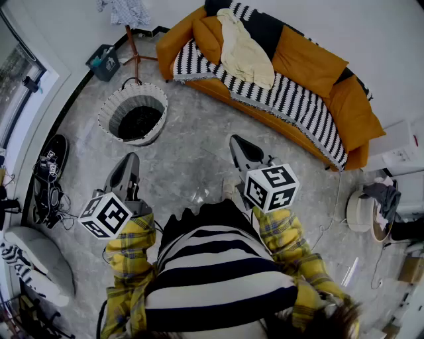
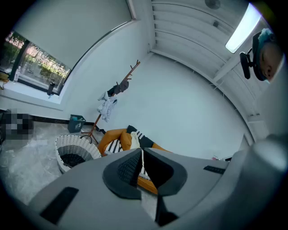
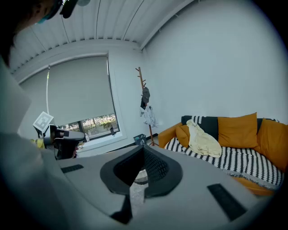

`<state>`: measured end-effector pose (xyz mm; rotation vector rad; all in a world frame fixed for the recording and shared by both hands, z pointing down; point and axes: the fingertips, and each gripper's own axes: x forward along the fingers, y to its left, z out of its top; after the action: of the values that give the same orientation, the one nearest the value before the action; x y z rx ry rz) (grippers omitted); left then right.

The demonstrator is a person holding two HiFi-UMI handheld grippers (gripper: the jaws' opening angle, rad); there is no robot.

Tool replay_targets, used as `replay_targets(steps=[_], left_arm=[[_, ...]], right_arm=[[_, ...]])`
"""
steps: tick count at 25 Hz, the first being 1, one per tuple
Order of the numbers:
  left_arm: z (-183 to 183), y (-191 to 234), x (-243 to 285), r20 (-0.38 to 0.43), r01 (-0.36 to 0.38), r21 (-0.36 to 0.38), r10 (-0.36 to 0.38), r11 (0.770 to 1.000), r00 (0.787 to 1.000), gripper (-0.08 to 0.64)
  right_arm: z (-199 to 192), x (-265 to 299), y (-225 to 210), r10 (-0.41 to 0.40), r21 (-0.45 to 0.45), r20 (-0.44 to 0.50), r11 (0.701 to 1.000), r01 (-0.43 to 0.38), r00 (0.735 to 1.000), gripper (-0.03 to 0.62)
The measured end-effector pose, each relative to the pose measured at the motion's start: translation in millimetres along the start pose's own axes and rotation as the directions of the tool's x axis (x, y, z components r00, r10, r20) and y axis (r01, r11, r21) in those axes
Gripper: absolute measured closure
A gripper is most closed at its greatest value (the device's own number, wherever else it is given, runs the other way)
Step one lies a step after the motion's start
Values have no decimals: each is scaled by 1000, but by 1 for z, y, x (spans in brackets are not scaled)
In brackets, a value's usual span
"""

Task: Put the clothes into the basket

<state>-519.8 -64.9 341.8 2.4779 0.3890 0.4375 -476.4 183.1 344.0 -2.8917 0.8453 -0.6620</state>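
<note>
Pale-yellow crumpled garment [image 1: 245, 49] lies on the orange sofa with the black-and-white striped throw [image 1: 301, 99], well apart from the white woven round basket [image 1: 106, 114] on the grey floor. The basket's inside looks dark; I cannot tell whether that is lining or cloth. The left gripper [image 1: 129, 165] and right gripper [image 1: 240, 147] are both held out in front of the person over bare floor, jaws closed together with nothing between them. A greyish patterned cloth [image 1: 126, 10] hangs on the wooden coat stand [image 1: 132, 46] beyond the basket.

Judgement: the task is at its start or between items. The sofa garment is not yet picked up, so the approach, the grasp, the carry and the drop into the basket are all left.
</note>
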Motion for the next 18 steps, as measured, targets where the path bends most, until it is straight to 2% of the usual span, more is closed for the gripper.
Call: replay_targets(steps=[3, 7, 12, 18], left_arm=[[1, 4, 1, -2, -32, 68, 32, 997, 999, 535], [-9, 11, 15, -64, -74, 180, 86, 981, 994, 535], [-10, 15, 41, -94, -72, 183, 91, 980, 991, 535], [8, 17, 81, -57, -88, 210, 102, 974, 993, 535]], right_arm=[[-4, -1, 4, 13, 16, -1, 1000, -13, 1000, 566], [-8, 1, 0, 26, 24, -12, 999, -25, 1000, 566], [-1, 21, -21, 33, 55, 3, 998, -34, 999, 566], [11, 64, -41, 73, 68, -3, 995, -73, 997, 565]])
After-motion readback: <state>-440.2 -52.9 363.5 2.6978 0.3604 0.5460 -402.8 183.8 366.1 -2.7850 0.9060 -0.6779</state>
